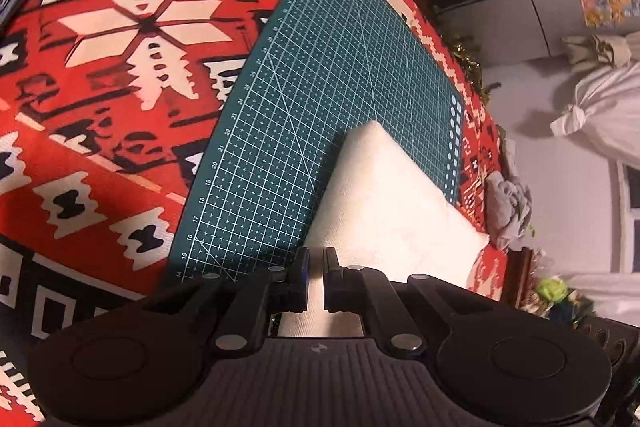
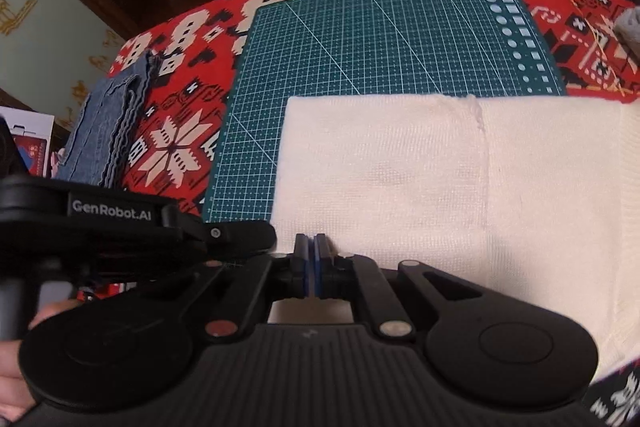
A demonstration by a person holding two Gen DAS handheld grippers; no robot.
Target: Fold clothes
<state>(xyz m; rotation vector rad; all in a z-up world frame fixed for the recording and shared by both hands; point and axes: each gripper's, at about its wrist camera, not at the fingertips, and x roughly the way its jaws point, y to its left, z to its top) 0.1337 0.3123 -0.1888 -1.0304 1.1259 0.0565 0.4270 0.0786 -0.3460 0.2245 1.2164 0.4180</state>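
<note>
Both wrist cameras are looking forward, close and low, along their fingers. Each is facing the green cutting mat (image 1: pixel 320 75) and white garment (image 2: pixel 440 179), which both views share.

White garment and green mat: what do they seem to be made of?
White garment: looks like soft knit or waffle-weave cotton, matte, with fine grid texture and a stitched seam. Green mat: probably vinyl or rubber cutting mat, smooth and flat, with a printed white grid.
</note>
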